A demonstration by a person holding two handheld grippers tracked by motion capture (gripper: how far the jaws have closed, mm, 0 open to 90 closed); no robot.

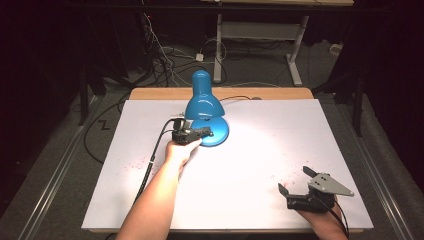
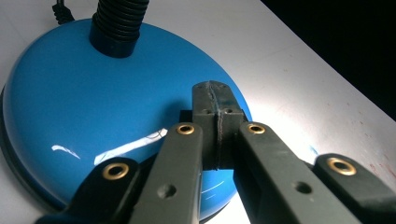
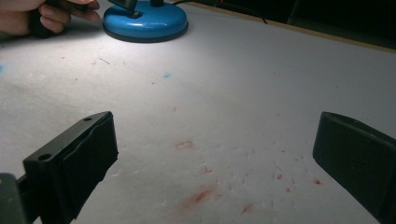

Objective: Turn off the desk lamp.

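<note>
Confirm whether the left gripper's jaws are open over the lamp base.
No: the left gripper has its jaws pressed together, tips resting on the blue lamp base.

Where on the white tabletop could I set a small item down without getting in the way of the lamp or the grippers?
The widest free patch lies between the blue desk lamp and the right gripper, running out to the table's right edge. The near-left corner beside the person's forearm is bare too. It is crowded where the shut left gripper rests its tips on the lamp base.

Glossy blue lamp [image 1: 205, 107] with black ribbed neck [image 2: 119, 23]; white table sheet [image 1: 280, 145] flecked with red stains [image 3: 198, 196].
</note>
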